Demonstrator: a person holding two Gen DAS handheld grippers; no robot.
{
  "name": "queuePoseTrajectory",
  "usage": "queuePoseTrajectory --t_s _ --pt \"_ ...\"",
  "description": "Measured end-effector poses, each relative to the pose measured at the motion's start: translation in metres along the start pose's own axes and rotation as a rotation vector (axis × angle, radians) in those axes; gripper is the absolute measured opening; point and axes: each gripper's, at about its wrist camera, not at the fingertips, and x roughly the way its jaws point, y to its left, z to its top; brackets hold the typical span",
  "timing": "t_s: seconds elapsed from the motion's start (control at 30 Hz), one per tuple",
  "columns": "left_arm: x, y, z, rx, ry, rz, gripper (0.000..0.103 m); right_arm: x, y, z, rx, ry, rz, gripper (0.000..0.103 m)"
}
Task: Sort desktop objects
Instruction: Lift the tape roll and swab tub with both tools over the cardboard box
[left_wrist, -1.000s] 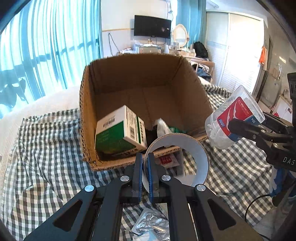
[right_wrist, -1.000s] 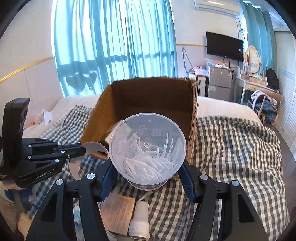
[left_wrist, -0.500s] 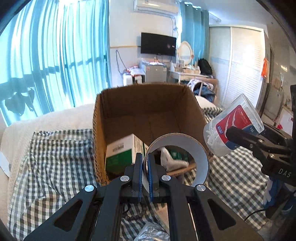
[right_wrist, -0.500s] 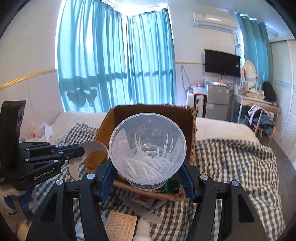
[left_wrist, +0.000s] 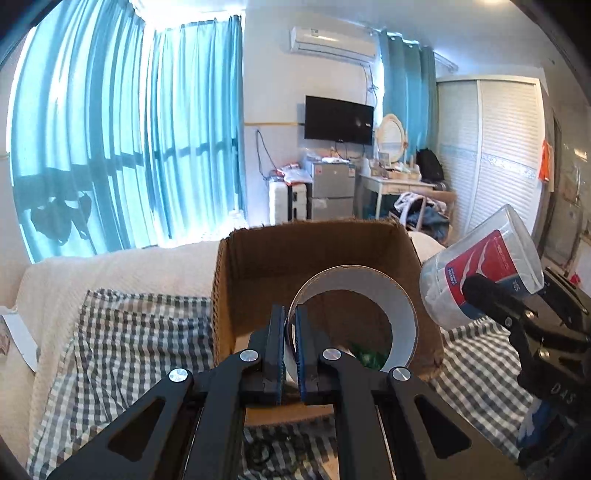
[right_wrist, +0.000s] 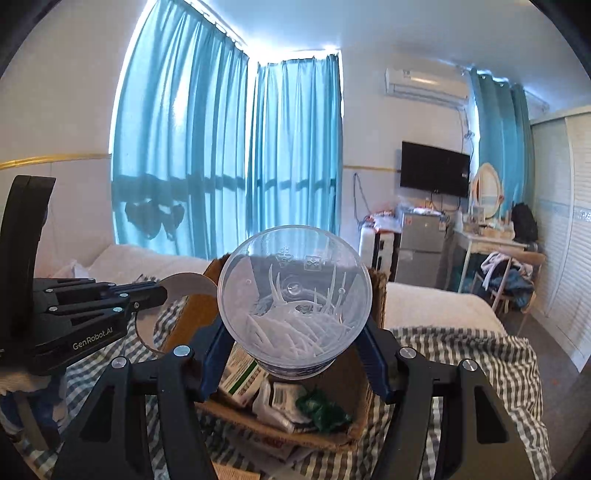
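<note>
My left gripper (left_wrist: 290, 326) is shut on a roll of tape (left_wrist: 400, 306), pinching its left wall and holding it up in front of the open cardboard box (left_wrist: 255, 258). My right gripper (right_wrist: 293, 345) is shut on a clear plastic tub of white floss picks (right_wrist: 295, 295) with a red label (left_wrist: 487, 258), held over the near edge of the box (right_wrist: 376, 291). In the right wrist view the left gripper (right_wrist: 162, 291) and the tape (right_wrist: 184, 284) show at the left. The box holds a green and white carton (right_wrist: 242, 376), white packets (right_wrist: 273, 400) and a green wrapper (right_wrist: 321, 406).
The box stands on a grey checked cloth (left_wrist: 140, 332) over a bed with a cream blanket (left_wrist: 122, 269). More of the cloth (right_wrist: 480, 354) lies right of the box. Blue curtains, a TV, a small fridge and a dresser stand far behind.
Both grippers have risen and tilted up with their loads. The box has dropped lower in both views, and the items on the cloth below have slid out of sight.
</note>
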Motion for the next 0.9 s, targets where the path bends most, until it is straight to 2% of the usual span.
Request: queuePoseTrajectory --t_s 0.27,0.4,0.7,0.8,0.9 --pt "0.021 0.010 0.016 -0.049 -0.042 0.047 0.005 0.013 -0.004 0.005 -0.002 -0.050 -0.029 0.062" --pt "0.041 0.013 0.014 -0.067 -0.025 0.073 0.005 0.025 -0.006 0.005 0.002 -0.041 -0.026 0.062" --pt "0.082 0.007 0.002 -0.055 0.027 0.088 0.005 0.069 -0.017 -0.023 -0.019 0.087 -0.030 0.062" --pt "0.099 0.007 -0.004 -0.057 0.055 0.052 0.005 0.079 -0.024 -0.034 0.008 0.084 -0.037 0.062" --pt "0.114 0.004 -0.010 -0.043 0.056 0.053 0.005 0.096 -0.027 -0.044 0.012 0.148 -0.049 0.062"
